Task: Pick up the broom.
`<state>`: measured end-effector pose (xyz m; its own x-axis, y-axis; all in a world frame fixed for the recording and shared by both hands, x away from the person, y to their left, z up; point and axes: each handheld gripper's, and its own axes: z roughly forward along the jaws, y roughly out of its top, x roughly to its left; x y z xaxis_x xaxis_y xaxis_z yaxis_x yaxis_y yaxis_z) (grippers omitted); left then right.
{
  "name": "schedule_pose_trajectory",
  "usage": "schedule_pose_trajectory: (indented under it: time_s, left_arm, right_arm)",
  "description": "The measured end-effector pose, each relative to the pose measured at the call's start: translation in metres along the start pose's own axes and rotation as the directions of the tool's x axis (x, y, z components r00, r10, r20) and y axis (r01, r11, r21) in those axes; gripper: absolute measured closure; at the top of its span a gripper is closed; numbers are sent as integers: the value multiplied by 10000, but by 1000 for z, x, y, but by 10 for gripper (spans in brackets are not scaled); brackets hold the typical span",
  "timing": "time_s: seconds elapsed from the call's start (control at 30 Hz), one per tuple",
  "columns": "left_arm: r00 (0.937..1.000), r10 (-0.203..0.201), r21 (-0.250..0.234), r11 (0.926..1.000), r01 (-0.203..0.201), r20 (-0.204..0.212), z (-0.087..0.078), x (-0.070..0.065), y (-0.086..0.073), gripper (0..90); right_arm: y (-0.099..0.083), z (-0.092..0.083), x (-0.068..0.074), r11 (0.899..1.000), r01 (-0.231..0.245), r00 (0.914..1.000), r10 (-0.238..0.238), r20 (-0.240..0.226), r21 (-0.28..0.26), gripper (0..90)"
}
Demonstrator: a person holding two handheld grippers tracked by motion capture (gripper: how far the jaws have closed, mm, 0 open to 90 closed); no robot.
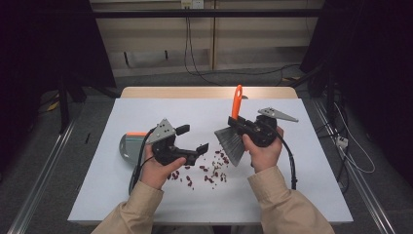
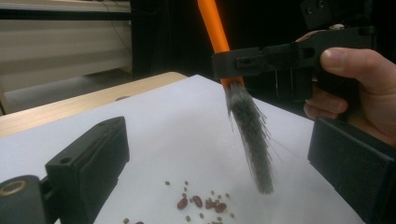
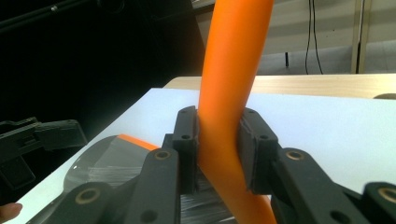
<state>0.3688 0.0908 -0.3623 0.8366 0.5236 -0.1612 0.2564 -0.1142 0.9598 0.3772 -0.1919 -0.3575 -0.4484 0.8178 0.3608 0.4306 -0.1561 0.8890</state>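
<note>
A small brush with an orange handle [image 1: 237, 100] and grey bristles [image 1: 231, 144] stands tilted over the white mat, bristles down. My right gripper [image 1: 235, 122] is shut on that handle [image 3: 233, 56], which its two pads [image 3: 187, 140] press from both sides. Several red beans [image 1: 209, 170] and small green ones lie scattered on the mat below the bristles [image 2: 250, 135]. My left gripper [image 1: 195, 138] hovers just left of the beans [image 2: 201, 203], open with nothing between its jaws. A grey dustpan [image 1: 127, 146] with an orange handle lies flat behind the left hand.
The white mat [image 1: 302, 185] covers a wooden table [image 1: 204, 91]; its front and right parts are bare. Cables trail on the floor beyond the table. In the right gripper view, the dustpan [image 3: 107, 158] lies below the jaws and the left gripper [image 3: 37, 135] is at far left.
</note>
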Motion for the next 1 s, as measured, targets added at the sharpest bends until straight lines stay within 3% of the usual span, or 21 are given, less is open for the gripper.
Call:
schedule_pose_trajectory:
  time_s: [0.4,0.57,0.77,1.0]
  left_arm:
    - [9984,-565,233,9981,565,-1,15,1,2,107]
    - [9982,-583,497,9970,588,-126,19,1,3,138]
    - [9967,-818,577,9950,817,-11,20,4,3,250]
    - [9959,-881,800,9928,894,-192,21,6,1,424]
  right_arm:
    - [1,15,22,9994,333,9991,-334,-272,-29,713]
    - [-1,20,31,9987,511,9981,-512,-329,-16,713]
    - [-4,25,40,9982,592,9969,-592,-515,-21,713]
    - [-6,28,47,9981,621,9949,-618,-802,17,713]
